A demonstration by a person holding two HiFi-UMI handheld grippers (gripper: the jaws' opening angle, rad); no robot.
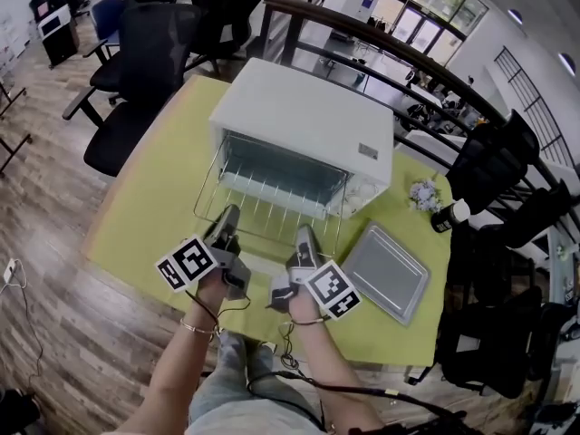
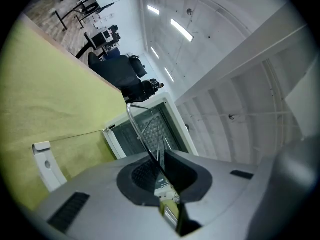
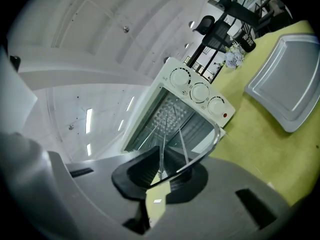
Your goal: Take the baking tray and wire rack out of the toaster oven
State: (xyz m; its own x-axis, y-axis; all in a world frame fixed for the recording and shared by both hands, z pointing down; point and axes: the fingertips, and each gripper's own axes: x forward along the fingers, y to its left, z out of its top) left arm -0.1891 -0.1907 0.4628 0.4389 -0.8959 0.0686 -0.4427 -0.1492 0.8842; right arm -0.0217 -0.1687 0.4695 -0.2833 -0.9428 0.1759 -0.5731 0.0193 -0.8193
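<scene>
The white toaster oven [image 1: 308, 125] stands open on a yellow-green table [image 1: 154, 198]. Its wire rack [image 1: 263, 208] is drawn partway out of the opening towards me. My left gripper [image 1: 227, 220] is shut on the rack's front bar near its left corner, and my right gripper [image 1: 305, 238] is shut on the same bar near its right corner. In the left gripper view the rack's thin wire [image 2: 137, 129] runs from the jaws [image 2: 161, 166] into the oven [image 2: 150, 134]. The right gripper view shows the rack's rim [image 3: 200, 151] across the jaws [image 3: 162, 176]. The grey baking tray [image 1: 385, 272] lies on the table, right of the oven.
A dark bottle with a white cap [image 1: 450, 216] and a small bunch of flowers [image 1: 423, 194] sit at the table's far right. Black office chairs [image 1: 136, 71] stand to the left and right of the table. A dark railing [image 1: 381, 43] runs behind the oven.
</scene>
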